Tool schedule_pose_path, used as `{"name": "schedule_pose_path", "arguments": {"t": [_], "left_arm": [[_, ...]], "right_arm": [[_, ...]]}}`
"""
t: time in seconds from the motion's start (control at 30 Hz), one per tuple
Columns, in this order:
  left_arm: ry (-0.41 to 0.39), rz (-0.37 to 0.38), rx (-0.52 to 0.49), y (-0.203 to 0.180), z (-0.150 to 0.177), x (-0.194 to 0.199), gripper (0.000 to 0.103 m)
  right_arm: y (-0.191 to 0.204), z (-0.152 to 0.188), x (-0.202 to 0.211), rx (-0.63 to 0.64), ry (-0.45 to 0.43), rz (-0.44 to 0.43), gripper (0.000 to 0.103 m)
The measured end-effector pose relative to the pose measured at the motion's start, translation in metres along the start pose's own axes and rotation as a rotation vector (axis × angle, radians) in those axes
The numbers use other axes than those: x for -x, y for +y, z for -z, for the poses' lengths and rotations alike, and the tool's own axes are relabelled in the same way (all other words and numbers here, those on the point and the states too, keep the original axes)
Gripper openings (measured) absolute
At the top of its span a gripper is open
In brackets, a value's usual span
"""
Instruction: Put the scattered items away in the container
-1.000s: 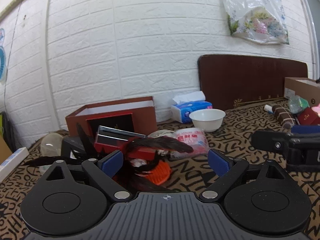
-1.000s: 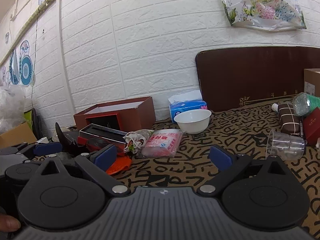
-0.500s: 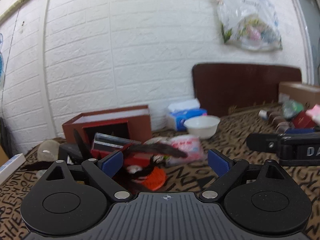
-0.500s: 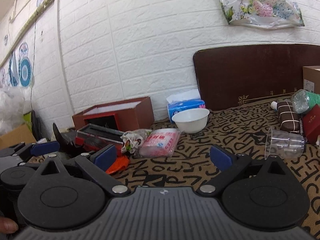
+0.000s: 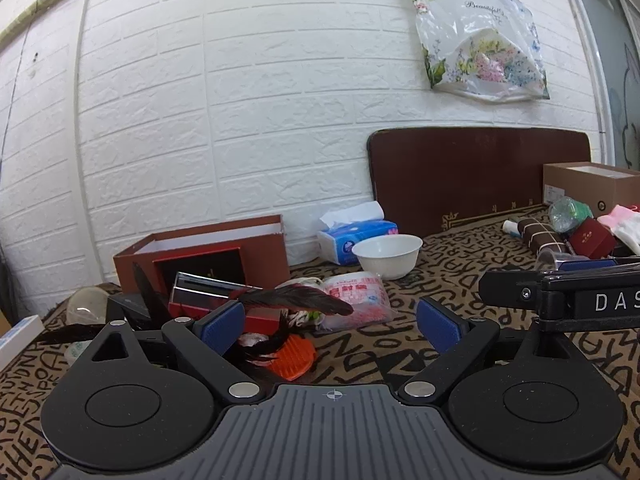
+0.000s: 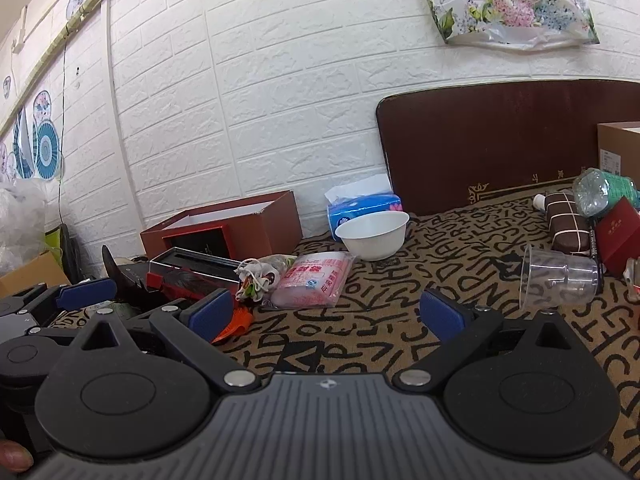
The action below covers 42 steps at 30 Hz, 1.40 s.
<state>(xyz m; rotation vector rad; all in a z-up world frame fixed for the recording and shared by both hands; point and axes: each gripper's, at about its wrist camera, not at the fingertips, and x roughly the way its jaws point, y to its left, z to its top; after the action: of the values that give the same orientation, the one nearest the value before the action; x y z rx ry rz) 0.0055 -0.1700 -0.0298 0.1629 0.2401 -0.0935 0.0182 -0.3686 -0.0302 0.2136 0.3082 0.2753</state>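
An open brown box [image 5: 208, 248] [image 6: 224, 224] stands by the white wall at the left. In front of it lie a red-and-black case [image 5: 216, 292] [image 6: 188, 268], dark feathers [image 5: 296, 298], an orange ribbed piece [image 5: 294, 356] [image 6: 236, 322], a small cloth bag [image 6: 256, 276] and a pink packet [image 5: 356, 300] [image 6: 316, 280]. My left gripper [image 5: 330, 326] is open and empty, just short of the feathers. My right gripper [image 6: 326, 316] is open and empty, over the patterned cloth [image 6: 400, 300]. A clear plastic cup [image 6: 556, 280] lies on its side at the right.
A white bowl [image 5: 388, 250] [image 6: 374, 234] and a blue tissue pack [image 5: 356, 234] [image 6: 362, 206] sit near the wall. A dark headboard [image 5: 480, 172] stands behind. A brown roll [image 6: 568, 224], a bottle [image 6: 600, 192], a red box [image 6: 620, 228] and a cardboard box [image 5: 592, 184] crowd the right.
Both grippers have lifted slightly, so the views tilt upward and more wall shows. Both stay open and empty. The objects on the cloth have not moved.
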Motion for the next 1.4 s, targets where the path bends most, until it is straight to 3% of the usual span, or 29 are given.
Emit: {"name": "schedule_pose_path", "arguments": {"t": [0.37, 0.5, 0.67, 0.77, 0.9, 1.03, 1.13, 1.27, 1.4], "left_arm": [[0.015, -0.012, 0.011, 0.009, 0.003, -0.006, 0.098], [0.015, 0.023, -0.015, 0.007, -0.004, -0.015, 0.098], [0.097, 0.125, -0.134, -0.017, -0.015, -0.051, 0.098], [0.143, 0.208, -0.145, -0.029, -0.018, -0.074, 0.098], [0.153, 0.236, -0.171, -0.043, -0.019, -0.1, 0.098], [0.175, 0.181, -0.163, -0.046, -0.019, -0.128, 0.098], [0.109, 0.161, -0.091, -0.031, -0.023, -0.117, 0.096], [-0.116, 0.218, 0.024, -0.001, -0.036, -0.056, 0.103], [-0.253, 0.108, -0.111, -0.005, -0.039, -0.014, 0.103]], "right_arm": [[0.006, 0.0, -0.014, 0.002, 0.04, -0.027, 0.1], [0.003, -0.013, -0.031, 0.0, 0.065, -0.034, 0.1], [-0.007, -0.038, -0.064, -0.009, 0.084, -0.035, 0.1], [-0.018, -0.051, -0.083, -0.028, 0.096, -0.04, 0.1], [-0.033, -0.061, -0.101, -0.032, 0.11, -0.018, 0.1], [-0.05, -0.061, -0.115, -0.051, 0.129, -0.006, 0.1], [-0.058, -0.061, -0.112, -0.089, 0.098, -0.033, 0.1], [-0.045, -0.063, -0.079, -0.059, -0.004, -0.109, 0.1], [-0.038, -0.057, -0.047, -0.124, -0.093, -0.163, 0.102]]}}
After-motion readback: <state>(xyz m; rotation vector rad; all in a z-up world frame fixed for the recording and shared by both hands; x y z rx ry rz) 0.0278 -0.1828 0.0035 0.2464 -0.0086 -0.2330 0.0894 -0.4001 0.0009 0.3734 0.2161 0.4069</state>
